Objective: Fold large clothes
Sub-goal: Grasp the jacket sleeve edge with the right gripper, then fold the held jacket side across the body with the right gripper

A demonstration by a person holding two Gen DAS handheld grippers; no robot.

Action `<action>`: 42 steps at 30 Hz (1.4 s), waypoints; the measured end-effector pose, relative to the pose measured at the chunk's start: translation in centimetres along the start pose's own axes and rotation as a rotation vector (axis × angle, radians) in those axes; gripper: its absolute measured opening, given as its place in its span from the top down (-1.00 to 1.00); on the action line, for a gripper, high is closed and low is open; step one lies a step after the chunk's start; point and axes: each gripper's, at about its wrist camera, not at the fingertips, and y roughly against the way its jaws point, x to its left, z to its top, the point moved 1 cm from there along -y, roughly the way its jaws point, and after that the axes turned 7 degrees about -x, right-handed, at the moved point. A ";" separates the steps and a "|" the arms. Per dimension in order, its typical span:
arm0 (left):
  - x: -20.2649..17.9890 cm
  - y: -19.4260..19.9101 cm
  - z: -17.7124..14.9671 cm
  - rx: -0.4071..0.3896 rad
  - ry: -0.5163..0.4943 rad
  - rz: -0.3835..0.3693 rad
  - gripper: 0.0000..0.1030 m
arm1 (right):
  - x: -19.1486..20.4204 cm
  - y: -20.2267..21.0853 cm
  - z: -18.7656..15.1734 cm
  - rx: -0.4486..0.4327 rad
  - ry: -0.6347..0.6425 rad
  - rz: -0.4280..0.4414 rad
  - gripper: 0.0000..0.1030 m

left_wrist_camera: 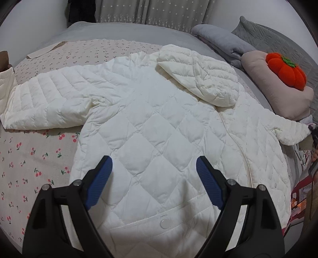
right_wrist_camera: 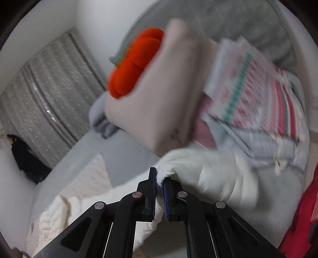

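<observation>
A white quilted jacket (left_wrist_camera: pixel 155 127) lies spread flat on the bed, hood (left_wrist_camera: pixel 200 73) toward the far side, one sleeve (left_wrist_camera: pixel 45 103) stretched out left and the other sleeve (left_wrist_camera: pixel 286 129) out right. My left gripper (left_wrist_camera: pixel 154 164) is open and empty, hovering above the jacket's lower body near a snap button (left_wrist_camera: pixel 164 223). My right gripper (right_wrist_camera: pixel 160 178) is shut on the cuff of the right sleeve (right_wrist_camera: pixel 208 174), which bunches up beyond the blue pads; this view is blurred.
The bed has a cherry-print sheet (left_wrist_camera: pixel 29 158). A beige cushion (left_wrist_camera: pixel 278 87) with an orange pumpkin plush (left_wrist_camera: pixel 286 69) sits at the right, also in the right wrist view (right_wrist_camera: pixel 135 59). Folded grey bedding (left_wrist_camera: pixel 224 41) and a patterned garment (right_wrist_camera: pixel 258 95) lie nearby. Curtains (left_wrist_camera: pixel 155 12) hang behind.
</observation>
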 end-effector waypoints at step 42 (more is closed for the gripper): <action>-1.1 -6.3 6.2 0.317 0.158 -0.307 -0.68 | 31.8 0.0 -22.0 0.622 0.529 0.662 -0.46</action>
